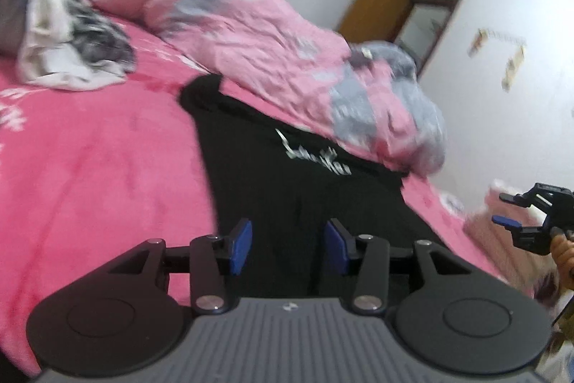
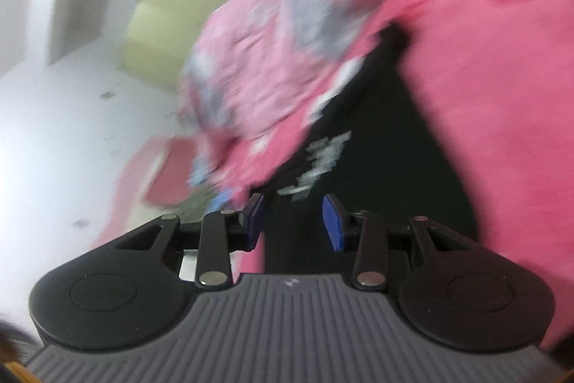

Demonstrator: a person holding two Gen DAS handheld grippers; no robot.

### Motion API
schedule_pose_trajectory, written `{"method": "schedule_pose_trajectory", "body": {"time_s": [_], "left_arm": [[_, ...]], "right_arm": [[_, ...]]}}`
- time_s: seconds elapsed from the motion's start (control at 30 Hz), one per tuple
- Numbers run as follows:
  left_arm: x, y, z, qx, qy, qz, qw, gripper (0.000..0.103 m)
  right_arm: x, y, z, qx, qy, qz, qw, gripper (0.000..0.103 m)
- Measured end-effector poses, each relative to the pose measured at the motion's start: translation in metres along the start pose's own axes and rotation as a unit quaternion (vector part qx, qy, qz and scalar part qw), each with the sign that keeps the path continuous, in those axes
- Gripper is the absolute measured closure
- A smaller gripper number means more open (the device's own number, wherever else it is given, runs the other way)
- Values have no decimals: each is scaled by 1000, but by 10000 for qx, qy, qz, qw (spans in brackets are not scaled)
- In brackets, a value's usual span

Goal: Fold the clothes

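Note:
A black garment [image 1: 287,174] with white lettering lies spread flat on the pink bed sheet [image 1: 100,160]. My left gripper [image 1: 288,244] hovers just above its near edge, open, with nothing between the blue pads [image 1: 241,244]. The right gripper [image 1: 509,209] shows at the far right of the left wrist view, off the bed's side, open and empty. In the blurred right wrist view the right gripper [image 2: 292,221] stands open over the black garment [image 2: 376,139], apart from the cloth.
A rumpled pink and grey quilt [image 1: 272,38] lies along the far side of the garment. A heap of white, grey and patterned clothes [image 1: 61,38] sits at the bed's far left. White walls, a wooden door [image 1: 376,2] and a yellow cabinet [image 2: 161,34] surround the bed.

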State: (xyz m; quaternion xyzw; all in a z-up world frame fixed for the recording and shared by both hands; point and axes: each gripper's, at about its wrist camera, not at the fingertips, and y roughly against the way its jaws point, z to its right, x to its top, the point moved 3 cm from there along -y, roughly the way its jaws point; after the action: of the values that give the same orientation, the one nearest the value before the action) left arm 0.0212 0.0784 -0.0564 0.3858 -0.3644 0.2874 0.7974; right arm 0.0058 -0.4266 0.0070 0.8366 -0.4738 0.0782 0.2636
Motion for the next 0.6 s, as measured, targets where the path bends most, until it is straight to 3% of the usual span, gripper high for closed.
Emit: {"method": "schedule_pose_trajectory", "body": {"time_s": [0.17,0.33,0.5,0.6], "left_arm": [[-15,-21,26,96,-302,-538,9981,57],[-22,-5,27,384,-264,-642,9969,57],[-22,25,7,828,133,-596,9947,57],[-21,37,-8,1017,515,-526,9921,57]], "right_arm": [[-16,12,54,-540,-81,78,9985,67],[-43,0,76,-767,171,-173,9968,67],[-69,0,55,-330,834,-288,9956,67],[-97,-16,19,157,1771,-639,9820,67]]}}
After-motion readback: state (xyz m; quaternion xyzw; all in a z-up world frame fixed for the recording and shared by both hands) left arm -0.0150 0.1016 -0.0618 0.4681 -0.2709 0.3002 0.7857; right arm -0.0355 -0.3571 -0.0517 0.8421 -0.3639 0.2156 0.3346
